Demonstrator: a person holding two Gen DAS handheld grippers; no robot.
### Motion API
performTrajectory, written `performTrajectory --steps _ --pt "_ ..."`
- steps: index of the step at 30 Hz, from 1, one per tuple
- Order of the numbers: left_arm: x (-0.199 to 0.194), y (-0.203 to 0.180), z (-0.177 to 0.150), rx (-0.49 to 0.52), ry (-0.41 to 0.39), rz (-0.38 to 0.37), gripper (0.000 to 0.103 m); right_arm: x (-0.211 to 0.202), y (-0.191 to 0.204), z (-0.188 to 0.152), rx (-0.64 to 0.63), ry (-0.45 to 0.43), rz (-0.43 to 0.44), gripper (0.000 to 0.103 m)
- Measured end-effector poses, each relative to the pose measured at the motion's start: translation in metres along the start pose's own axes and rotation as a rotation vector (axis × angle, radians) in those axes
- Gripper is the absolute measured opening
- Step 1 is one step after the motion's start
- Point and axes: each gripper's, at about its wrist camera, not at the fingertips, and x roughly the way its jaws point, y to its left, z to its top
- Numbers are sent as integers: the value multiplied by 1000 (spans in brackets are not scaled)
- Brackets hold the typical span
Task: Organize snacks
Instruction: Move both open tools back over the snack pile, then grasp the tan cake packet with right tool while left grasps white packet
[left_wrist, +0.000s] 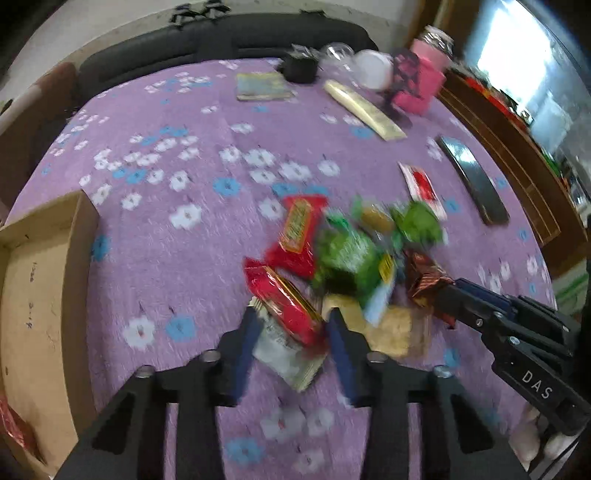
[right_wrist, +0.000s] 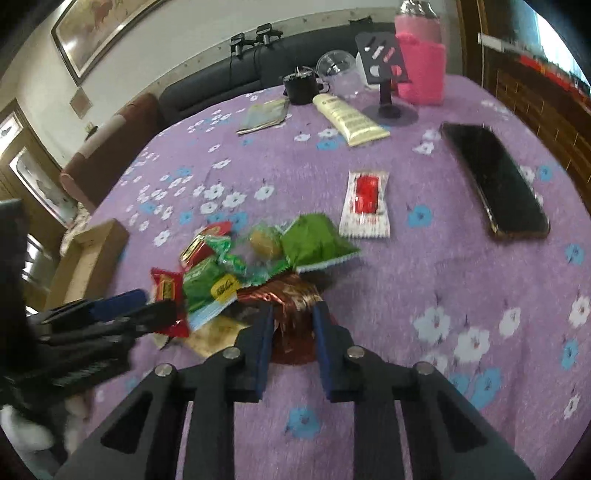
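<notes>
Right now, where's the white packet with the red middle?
In the right wrist view the white-and-red packet lies alone on the purple cloth, just right of the green packet and left of the black phone.

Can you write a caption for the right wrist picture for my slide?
Right gripper pinches a shiny brown snack wrapper at the edge of a snack pile on a purple flowered tablecloth.

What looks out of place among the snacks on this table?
One white packet with a red centre lies alone, apart from the snack pile, between it and the black phone. The cardboard box at the table's edge looks nearly empty.
</notes>
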Motion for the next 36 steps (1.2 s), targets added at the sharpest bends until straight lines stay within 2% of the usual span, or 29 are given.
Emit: performTrajectory --steps 2,3,4,6,8,11,13,15,17,18,20,23,27,29,32,36 --pt "-8 -1 -10 24 3 -19 35 -6 -1 -12 -2 28 25 13" --pt "-17 1 -19 38 9 -53 35 -9 -1 -17 -4 43 42 11" --pt "-19 2 -23 41 18 -76 34 -12 -2 -26 -2 71 83 3" --pt "-35 7 -38 47 22 -123 34 -19 -3 -45 -9 107 127 3" --pt "-52 14 -52 53 -16 -102 34 -28 -3 -57 -35 97 77 4" --pt "-63 30 -53 7 -64 -85 36 -45 -3 -67 -73 18 6 9" --pt "-63 43 -50 -48 -86 -77 39 -52 0 -65 -73 -23 53 19" --pt "-56 50 -45 -91 -82 -69 40 -56 13 -62 -112 -61 95 34" --pt "-52 55 -43 -117 -81 -83 40 -53 37 -56 -215 -91 80 66" --pt "-49 56 -43 -132 -76 -98 40 -48 50 -53 -279 -109 51 68" --pt "-44 55 -40 -149 -69 -117 40 -31 72 -43 -392 -122 -29 68" --pt "-41 56 -35 -171 -70 -136 40 0 85 -28 -469 -89 -93 67" --pt "-37 56 -25 -181 -79 -148 46 28 84 -24 -492 -20 -86 66" --pt "-33 49 -23 -147 -76 -136 48 34 83 -28 -497 -4 -92 50" --pt "-24 40 -20 -113 -63 -115 48 29 78 -32 -483 0 -99 34" --pt "-13 32 -17 -87 -66 -65 53 19 69 -39 -449 30 -93 31"
